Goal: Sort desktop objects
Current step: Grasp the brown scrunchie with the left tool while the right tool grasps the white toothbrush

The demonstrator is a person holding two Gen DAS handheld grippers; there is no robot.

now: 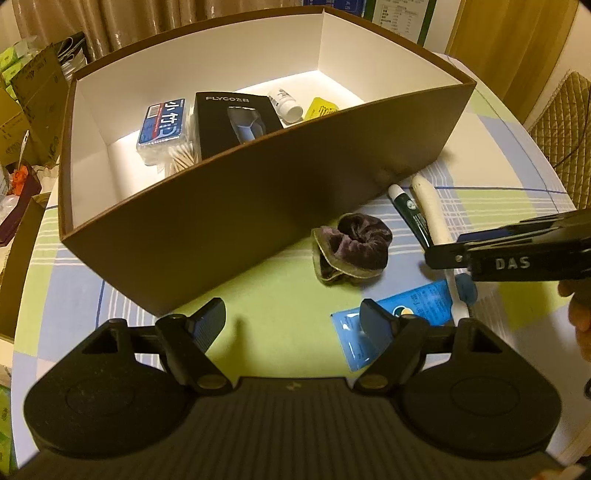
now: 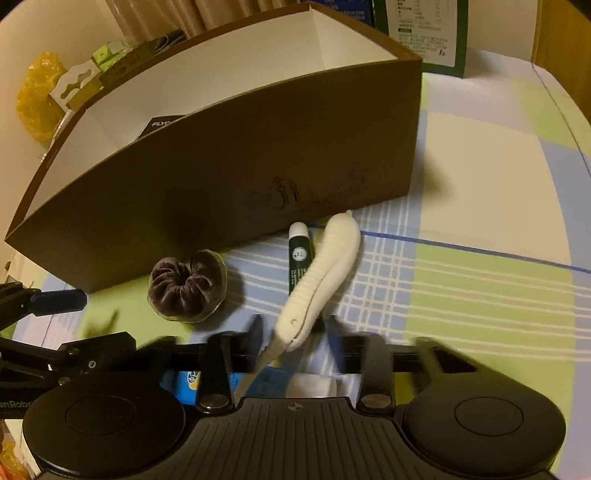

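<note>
A brown box [image 1: 258,192] with a white inside stands on the checked tablecloth; it also shows in the right wrist view [image 2: 258,155]. It holds a cotton swab pack [image 1: 162,125], a black FLYCO box [image 1: 236,118], a white bottle [image 1: 286,101] and a yellow packet [image 1: 323,107]. In front lie a dark velvet scrunchie [image 1: 351,247] [image 2: 186,284], a green tube [image 1: 410,214] [image 2: 299,258], a white toothbrush [image 1: 430,206] [image 2: 325,269] and a blue sachet [image 1: 391,321]. My left gripper [image 1: 291,321] is open above the cloth. My right gripper [image 2: 293,332] straddles the toothbrush handle, jaws still apart and blurred.
Cardboard boxes and clutter [image 1: 26,110] stand left of the table. A green-and-white carton [image 2: 421,33] stands behind the box. A quilted chair back [image 1: 565,122] is at the right. The table's curved edge runs along the left and right.
</note>
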